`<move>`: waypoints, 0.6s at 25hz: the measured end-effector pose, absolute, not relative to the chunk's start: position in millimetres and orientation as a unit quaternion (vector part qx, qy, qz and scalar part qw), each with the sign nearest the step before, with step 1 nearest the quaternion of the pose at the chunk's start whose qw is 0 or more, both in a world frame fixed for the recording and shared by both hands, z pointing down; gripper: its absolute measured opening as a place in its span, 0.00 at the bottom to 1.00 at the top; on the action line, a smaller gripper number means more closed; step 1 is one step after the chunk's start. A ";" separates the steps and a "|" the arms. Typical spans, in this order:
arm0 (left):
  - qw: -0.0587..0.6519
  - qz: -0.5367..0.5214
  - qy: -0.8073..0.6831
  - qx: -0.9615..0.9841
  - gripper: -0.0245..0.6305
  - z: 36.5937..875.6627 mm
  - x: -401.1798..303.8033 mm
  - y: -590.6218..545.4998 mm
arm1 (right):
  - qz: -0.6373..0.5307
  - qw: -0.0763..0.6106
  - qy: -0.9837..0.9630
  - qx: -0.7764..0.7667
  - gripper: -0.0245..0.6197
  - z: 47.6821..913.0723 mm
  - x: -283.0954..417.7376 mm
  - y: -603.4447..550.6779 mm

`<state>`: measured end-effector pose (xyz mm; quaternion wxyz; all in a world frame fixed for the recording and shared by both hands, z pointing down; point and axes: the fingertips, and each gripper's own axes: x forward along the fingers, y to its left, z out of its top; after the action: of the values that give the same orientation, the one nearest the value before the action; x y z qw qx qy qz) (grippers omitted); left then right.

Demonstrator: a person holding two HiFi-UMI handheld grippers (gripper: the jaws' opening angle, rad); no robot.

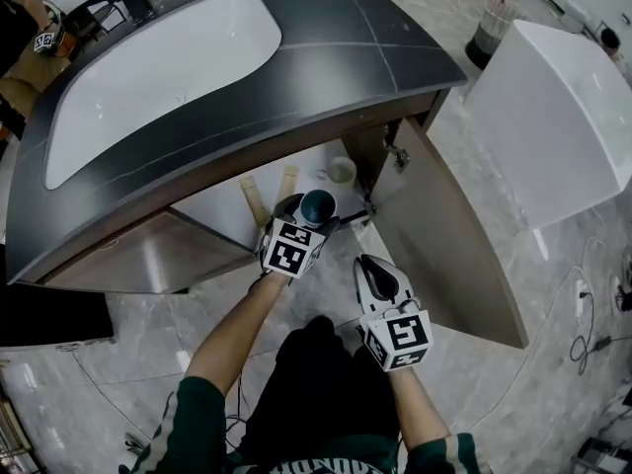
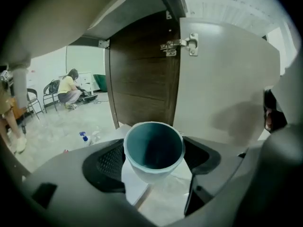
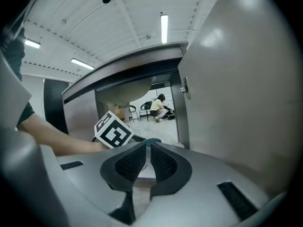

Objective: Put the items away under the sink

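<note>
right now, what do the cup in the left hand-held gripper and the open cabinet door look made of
Cup: probably plastic or glazed ceramic; teal inside, pale outside, even soft sheen, thin rim.
Cabinet door: likely laminated board; flat, plain pale matte inner face with a metal hinge screwed on.

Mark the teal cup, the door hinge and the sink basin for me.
teal cup (image 2: 154,148), left gripper view, on its dark inside wall.
door hinge (image 2: 182,45), left gripper view, on its metal arm.
sink basin (image 1: 148,77), head view, on its bare white bottom.
</note>
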<state>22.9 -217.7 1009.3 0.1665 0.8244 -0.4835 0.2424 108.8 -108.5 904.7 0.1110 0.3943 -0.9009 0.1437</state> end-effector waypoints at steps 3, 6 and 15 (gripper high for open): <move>0.169 0.237 -0.501 0.815 0.63 1034.7 13.0 -235.4 | 0.153 0.093 -0.905 0.385 0.13 922.6 110.6 -115.1; 0.170 0.243 -0.516 0.804 0.63 1057.8 6.1 -248.0 | 0.150 0.091 -0.905 0.389 0.13 937.4 116.4 -118.4; 0.193 0.221 -0.559 0.775 0.63 1087.9 -12.5 -270.7 | 0.155 0.087 -0.903 0.390 0.13 961.0 132.5 -113.8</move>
<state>-12.5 -270.7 1087.9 0.1935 0.7752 -0.5595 0.2206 132.5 -113.8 961.0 0.0874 0.3905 -0.9032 0.1553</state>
